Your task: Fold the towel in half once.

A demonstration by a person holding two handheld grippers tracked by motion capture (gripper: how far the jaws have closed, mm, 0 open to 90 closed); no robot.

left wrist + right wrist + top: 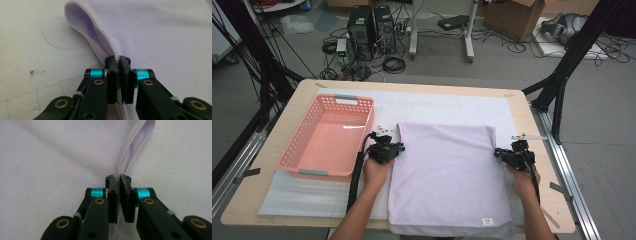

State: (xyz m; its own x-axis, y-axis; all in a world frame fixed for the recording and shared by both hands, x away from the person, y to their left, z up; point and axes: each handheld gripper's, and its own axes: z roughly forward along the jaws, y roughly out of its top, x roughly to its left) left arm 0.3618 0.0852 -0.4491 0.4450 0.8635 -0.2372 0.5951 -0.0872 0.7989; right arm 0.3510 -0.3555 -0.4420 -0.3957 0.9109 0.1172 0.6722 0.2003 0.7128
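The lilac towel (447, 175) is lying flat on the white mat (437, 107) of the worktop (532, 125), with its long axis running from the far edge toward the person. Each pair of tongs is standing at one long side, near the far corners. The left tongs (398, 146) are clenching the stitched left hem (110, 50), which is passing between the jaws. The right tongs (499, 152) are clenching the right hem (130, 147) in the same way. The towel is therefore lying between the two hands, and each hand is nearest to its own side. I judge that the coming move is a fold of the far part toward the near edge. The pink basket (362, 107) is standing to the left, just beside the left hand (377, 170).
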